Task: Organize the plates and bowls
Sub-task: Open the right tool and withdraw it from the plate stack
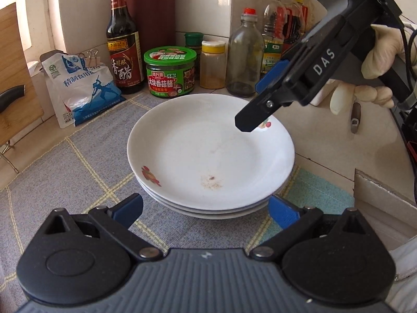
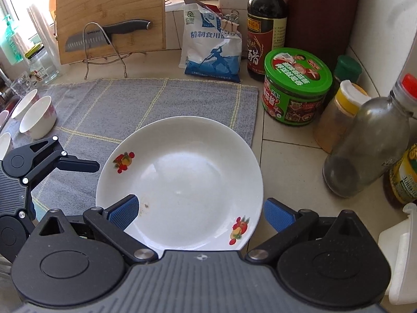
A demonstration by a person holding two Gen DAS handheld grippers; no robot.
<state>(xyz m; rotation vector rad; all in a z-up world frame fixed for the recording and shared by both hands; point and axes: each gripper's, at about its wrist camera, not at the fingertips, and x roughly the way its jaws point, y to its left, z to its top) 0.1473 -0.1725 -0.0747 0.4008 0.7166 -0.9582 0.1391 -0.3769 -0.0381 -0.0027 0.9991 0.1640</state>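
Left gripper (image 1: 206, 208) jaws apart, plate stack (image 1: 211, 154) just ahead between the fingertips, untouched; right gripper (image 2: 200, 214) jaws apart above the stack's rim; bowls (image 2: 37, 118) far left of it on mat (image 2: 130, 104).

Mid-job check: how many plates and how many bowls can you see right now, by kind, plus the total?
Plates: 3, stacked on the grey mat, top plate, two more rims below.
Bowls: 4 at the mat's left edge, two full, two cut off by the frame.
Total: 7
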